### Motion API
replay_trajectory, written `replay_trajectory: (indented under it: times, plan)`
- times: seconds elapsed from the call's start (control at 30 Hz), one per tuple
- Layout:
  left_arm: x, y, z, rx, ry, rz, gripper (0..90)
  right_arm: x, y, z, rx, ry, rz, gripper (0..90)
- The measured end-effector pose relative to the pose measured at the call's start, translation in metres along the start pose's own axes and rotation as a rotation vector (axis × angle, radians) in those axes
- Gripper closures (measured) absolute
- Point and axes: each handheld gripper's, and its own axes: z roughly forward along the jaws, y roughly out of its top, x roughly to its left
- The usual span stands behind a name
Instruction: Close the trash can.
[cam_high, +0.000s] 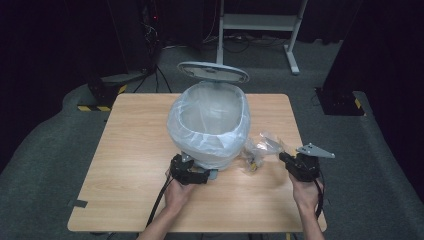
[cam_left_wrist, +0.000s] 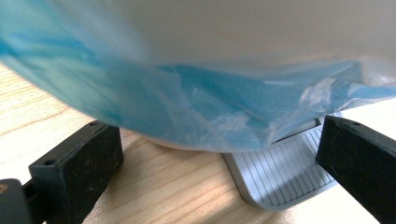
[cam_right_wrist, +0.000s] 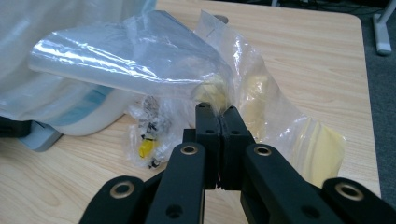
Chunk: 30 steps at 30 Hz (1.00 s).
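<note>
Table (cam_high: 130, 150): light wood top, seen from above; I stand at its near edge with both forearms over it.
Bin (cam_high: 210, 125): white pedal bin at the table's middle, lined with a pale bag (cam_high: 187, 122) folded over the rim.
Lid (cam_high: 213, 72): grey, raised open at the bin's far side.
Pedal (cam_left_wrist: 285, 172): grey ribbed plate at the bin's base, lying on the wood on my side of the bin.
Left gripper (cam_high: 192, 175): held low at the bin's foot. In the left gripper view my jaws stand wide apart, one on each side of the pedal, gripping nothing; the bluish liner hangs just above them.
Right gripper (cam_high: 287, 161): right of the bin, near the table's right edge. In the right gripper view my jaws are pressed together on the edge of a clear pouch (cam_right_wrist: 261, 107).
Pouch position: lifted partly off the wood, just right of the bin, its film crumpled and spread behind the jaws.
Small packet (cam_right_wrist: 147, 135): clear, with dark bits and a yellow piece inside, lying on the table between bin and pouch.
Cables: a black one trails back from each gripper along my forearm.
</note>
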Motion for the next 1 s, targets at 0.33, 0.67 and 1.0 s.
replay_trajectory:
  times: [0.33,0.67,1.0]
  plan:
    - [0.000,0.000,0.000,-0.001,0.002,0.001,0.8,0.007,0.015,-0.017,-0.027,0.026,-0.006,88.8]
    - [0.000,0.000,0.000,-0.001,-0.001,-0.001,0.7,0.014,0.031,-0.030,-0.047,0.061,-0.016,88.9]
    - [0.000,0.000,0.000,-0.001,0.000,-0.002,0.7,0.022,0.047,-0.040,-0.068,0.100,-0.023,89.0]
